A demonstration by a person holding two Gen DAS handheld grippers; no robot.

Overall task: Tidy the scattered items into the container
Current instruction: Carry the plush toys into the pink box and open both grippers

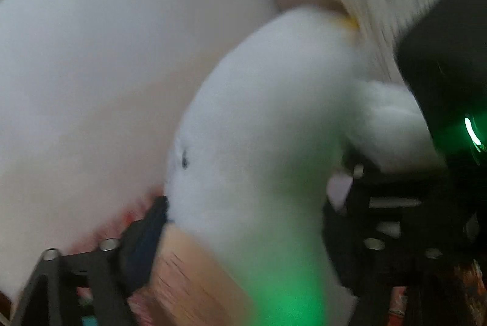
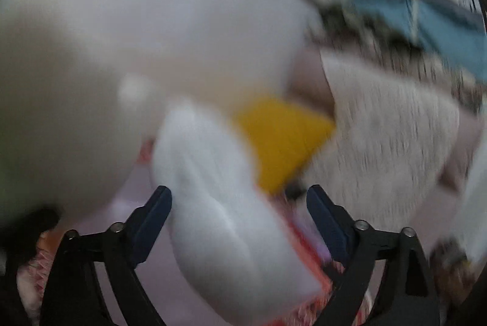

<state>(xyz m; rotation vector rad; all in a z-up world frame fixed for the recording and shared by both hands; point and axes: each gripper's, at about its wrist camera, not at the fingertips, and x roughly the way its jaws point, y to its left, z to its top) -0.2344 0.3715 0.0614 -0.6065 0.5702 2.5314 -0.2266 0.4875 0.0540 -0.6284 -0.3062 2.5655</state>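
The right gripper [image 2: 239, 204] gapes around the plush [image 2: 219, 204] without pinching it. The left gripper's [image 1: 243, 219] grip cannot be told. The toy could slip at 6 o'clock.

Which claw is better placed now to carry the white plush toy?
Probably the left claw: the white plush toy fills it. The right claw is open around only a limb.

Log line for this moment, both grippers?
left gripper: on white plush toy | right gripper: open around plush part | container: close behind

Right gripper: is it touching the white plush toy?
Cannot tell. In the right wrist view the plush toy sits between the open jaws of the right gripper, but blur hides any contact.
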